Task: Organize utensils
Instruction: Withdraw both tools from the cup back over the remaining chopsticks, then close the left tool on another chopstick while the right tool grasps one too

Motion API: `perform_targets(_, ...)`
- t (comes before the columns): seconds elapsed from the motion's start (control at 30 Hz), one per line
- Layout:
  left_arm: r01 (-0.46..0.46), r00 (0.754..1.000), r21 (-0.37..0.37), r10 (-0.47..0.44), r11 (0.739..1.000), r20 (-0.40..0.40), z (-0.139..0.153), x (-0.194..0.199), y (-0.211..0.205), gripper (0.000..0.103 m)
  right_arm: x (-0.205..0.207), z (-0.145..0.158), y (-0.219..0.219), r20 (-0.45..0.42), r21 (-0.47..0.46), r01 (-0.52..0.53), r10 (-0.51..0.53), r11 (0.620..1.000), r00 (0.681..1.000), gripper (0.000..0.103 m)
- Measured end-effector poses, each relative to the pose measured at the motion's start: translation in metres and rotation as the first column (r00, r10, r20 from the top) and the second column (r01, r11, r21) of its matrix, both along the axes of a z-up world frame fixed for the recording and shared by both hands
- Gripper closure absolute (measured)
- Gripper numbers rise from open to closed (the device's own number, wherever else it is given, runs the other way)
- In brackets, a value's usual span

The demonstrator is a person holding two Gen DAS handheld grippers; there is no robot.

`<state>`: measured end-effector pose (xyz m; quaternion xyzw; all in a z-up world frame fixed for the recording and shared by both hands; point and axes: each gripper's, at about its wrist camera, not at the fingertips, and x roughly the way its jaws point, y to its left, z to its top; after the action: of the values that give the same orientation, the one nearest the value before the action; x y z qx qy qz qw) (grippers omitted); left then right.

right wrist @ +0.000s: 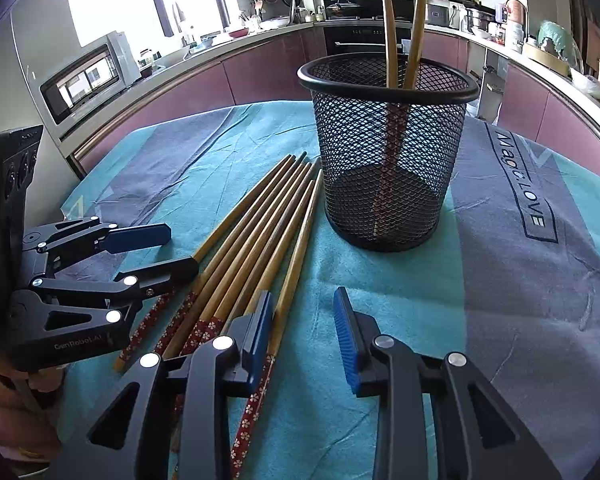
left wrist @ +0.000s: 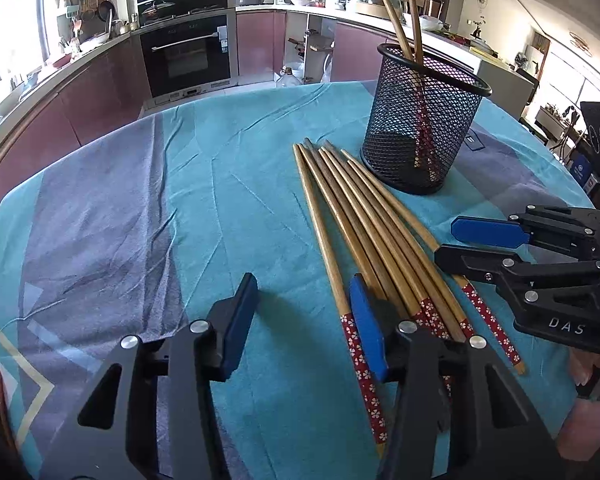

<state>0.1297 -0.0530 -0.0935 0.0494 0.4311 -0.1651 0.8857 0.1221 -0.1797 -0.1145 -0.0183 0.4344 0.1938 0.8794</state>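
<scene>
Several wooden chopsticks (left wrist: 360,224) (right wrist: 260,232) with red flowered ends lie fanned on the teal cloth. Beside their tips stands a black mesh cup (left wrist: 420,132) (right wrist: 388,160) holding two upright chopsticks (left wrist: 414,20) (right wrist: 388,20). My left gripper (left wrist: 304,320) (right wrist: 182,248) is open over the red ends; the leftmost chopstick lies between its fingers, close to the right pad (left wrist: 366,328), not pinched. My right gripper (right wrist: 304,336) (left wrist: 446,242) is open too, at the bundle's other side, with the outermost chopstick running just beside its left pad (right wrist: 260,332).
The teal and grey tablecloth (left wrist: 140,220) (right wrist: 520,280) covers a round table whose edge curves close behind the cup. Kitchen counters, an oven (left wrist: 188,52) and cabinets ring the background. A hand (right wrist: 4,412) holds the left gripper's handle.
</scene>
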Motion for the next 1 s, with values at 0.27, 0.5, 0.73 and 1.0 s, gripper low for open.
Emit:
perform_targets(0.27,-0.003,1.0,0.0,0.003,1.0,0.001,0.0,0.01,-0.004,0.064,0.01,-0.001,0.011,0.014,-0.032,0.002,-0.002,0.999,1.0,0.076)
perform_targets(0.5,0.002,1.0,0.014,-0.002,1.0,-0.005,-0.002,0.027,-0.013,0.072,0.024,-0.002,0.018,0.018,-0.037,0.009,-0.008,0.999,1.0,0.082)
perform_targets(0.73,-0.01,1.0,0.01,0.01,1.0,-0.006,-0.003,0.033,-0.015,0.079,0.033,-0.002,0.02,0.014,-0.019,0.023,-0.022,1.0,1.0,0.09)
perform_targets(1.0,-0.025,1.0,-0.01,0.025,1.0,-0.008,-0.004,0.03,-0.018,0.094,0.033,-0.001,0.015,-0.003,0.034,0.031,-0.031,0.999,1.0,0.096)
